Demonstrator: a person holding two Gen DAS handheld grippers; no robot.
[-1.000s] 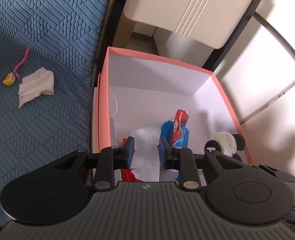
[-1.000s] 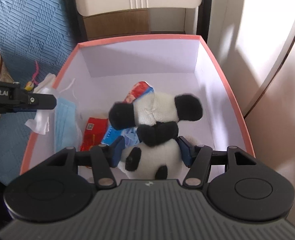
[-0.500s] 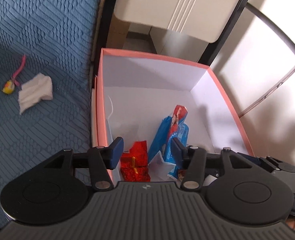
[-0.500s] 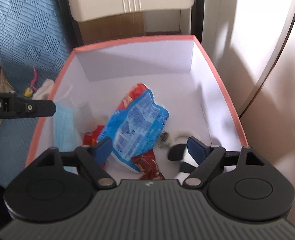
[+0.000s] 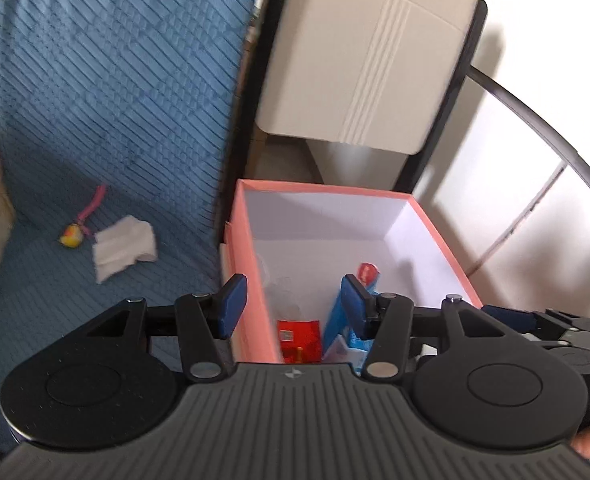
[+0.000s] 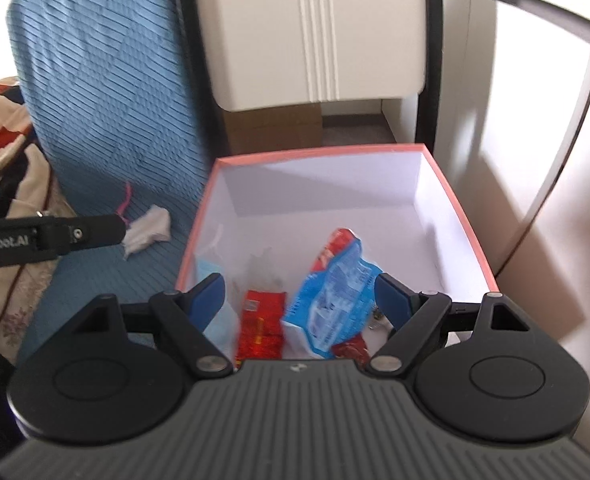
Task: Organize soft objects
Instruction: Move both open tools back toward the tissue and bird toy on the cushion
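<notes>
Blue quilted fabric (image 5: 107,128) covered the seat and backrest to the left of a pink-rimmed box (image 6: 471,240) with white inner walls, and a cream panel (image 6: 319,28) stood behind that box. Inside the box lay a blue snack bag (image 6: 331,292) near the middle, a red packet (image 6: 261,328) just left of it, a pale blue face mask (image 6: 211,276) against the left wall, and a crumpled clear plastic piece (image 6: 263,264) behind the red packet. Out on the fabric, well left of the box, rested a crumpled white tissue (image 5: 123,246) with a small yellow toy (image 5: 71,236) on a pink cord just beside it. The left tongs (image 5: 291,304) hung released over the box's near left wall, grasping nothing. The right tongs (image 6: 299,300) hung over the box's near edge, spread wide and likewise empty, the snack bag showing between the blue pads (image 6: 207,294) but below them.
</notes>
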